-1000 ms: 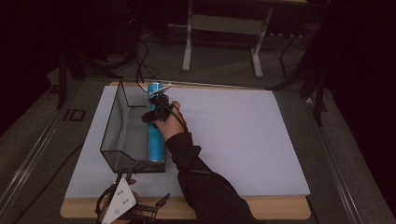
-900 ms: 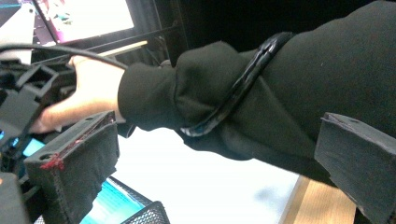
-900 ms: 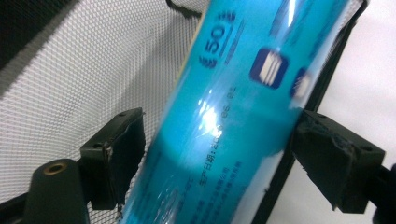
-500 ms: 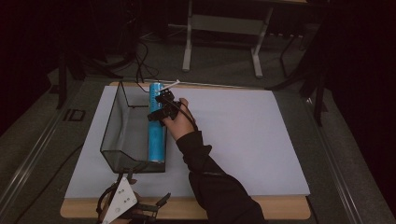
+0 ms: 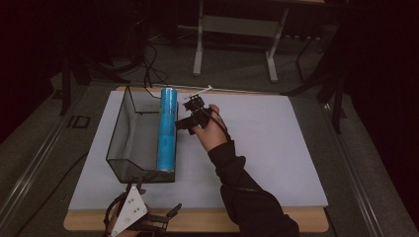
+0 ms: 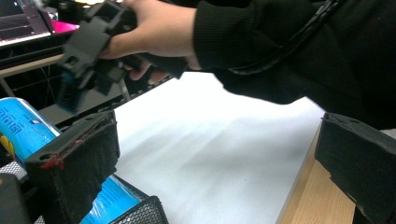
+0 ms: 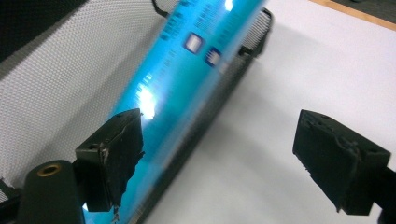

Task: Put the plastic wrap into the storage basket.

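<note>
The right gripper (image 5: 190, 114) is hovering just beside the blue tube (image 5: 167, 129), its jaws standing wide with nothing between them; they have just been opening, and in the right gripper view the pads (image 7: 116, 144) are standing apart over bare white sheet, clear of the tube (image 7: 187, 88). The person's right hand (image 5: 211, 129) is wrapping the gripper's body, a black sleeve trailing back toward the near edge.

Right beside the open jaws, the tube is lying along the near wall of a black mesh basket (image 5: 129, 132), on the basket's side closest to the gripper. It is a long, glossy cylinder, bright cyan, with small white printed squares and lines of pale text that are too blurred to read. Its far end is sticking past the basket's far rim. The mesh wall (image 7: 70, 60) is standing between the gripper and the rest of the basket's inside.

Under everything, a white sheet (image 5: 276, 148) is covering a wooden table (image 5: 306, 227). Well back from the right gripper, at the near table edge, the left gripper (image 5: 148, 217) is resting with its grey three-cornered plate up, its jaws also spread wide and holding nothing. Beyond the table, a metal frame (image 5: 237, 29) and cables are sitting on the dark floor.
</note>
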The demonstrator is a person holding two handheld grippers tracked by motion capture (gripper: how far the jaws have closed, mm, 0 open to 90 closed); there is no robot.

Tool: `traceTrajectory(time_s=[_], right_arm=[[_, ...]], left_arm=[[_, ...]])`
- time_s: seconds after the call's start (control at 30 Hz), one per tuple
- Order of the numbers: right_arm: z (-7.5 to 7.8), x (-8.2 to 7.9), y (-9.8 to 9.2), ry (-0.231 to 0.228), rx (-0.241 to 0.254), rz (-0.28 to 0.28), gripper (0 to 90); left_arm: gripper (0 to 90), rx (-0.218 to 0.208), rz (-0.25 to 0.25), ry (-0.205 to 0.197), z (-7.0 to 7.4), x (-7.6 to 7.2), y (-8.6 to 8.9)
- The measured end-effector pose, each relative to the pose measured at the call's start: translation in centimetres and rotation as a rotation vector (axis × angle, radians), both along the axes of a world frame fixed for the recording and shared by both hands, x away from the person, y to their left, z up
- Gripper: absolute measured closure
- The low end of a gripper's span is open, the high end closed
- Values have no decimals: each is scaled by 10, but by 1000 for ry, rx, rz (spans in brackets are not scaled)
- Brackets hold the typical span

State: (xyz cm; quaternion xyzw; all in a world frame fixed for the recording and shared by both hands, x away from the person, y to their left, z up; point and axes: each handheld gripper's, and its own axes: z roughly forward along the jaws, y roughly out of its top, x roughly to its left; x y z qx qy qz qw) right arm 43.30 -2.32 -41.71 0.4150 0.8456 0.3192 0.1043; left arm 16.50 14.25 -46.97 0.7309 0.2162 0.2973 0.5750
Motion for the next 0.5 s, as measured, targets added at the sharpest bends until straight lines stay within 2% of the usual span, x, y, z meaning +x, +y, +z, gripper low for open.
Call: traceTrajectory(time_s=[0.07, 0.13, 0.37, 0.5], right_arm=[[-1, -2, -7, -9, -14, -1, 158], [-2, -4, -14, -4, -9, -1, 158], [0, -16, -36, -39, -13, 13, 157], [0, -20, -47, -40, -11, 4, 158]], left_arm=[[5, 4, -1, 1, 0, 0, 0], [5, 6, -2, 2, -1, 1, -1], [5, 12, -1, 5, -1, 1, -2], [5, 16, -1, 4, -1, 1, -2]])
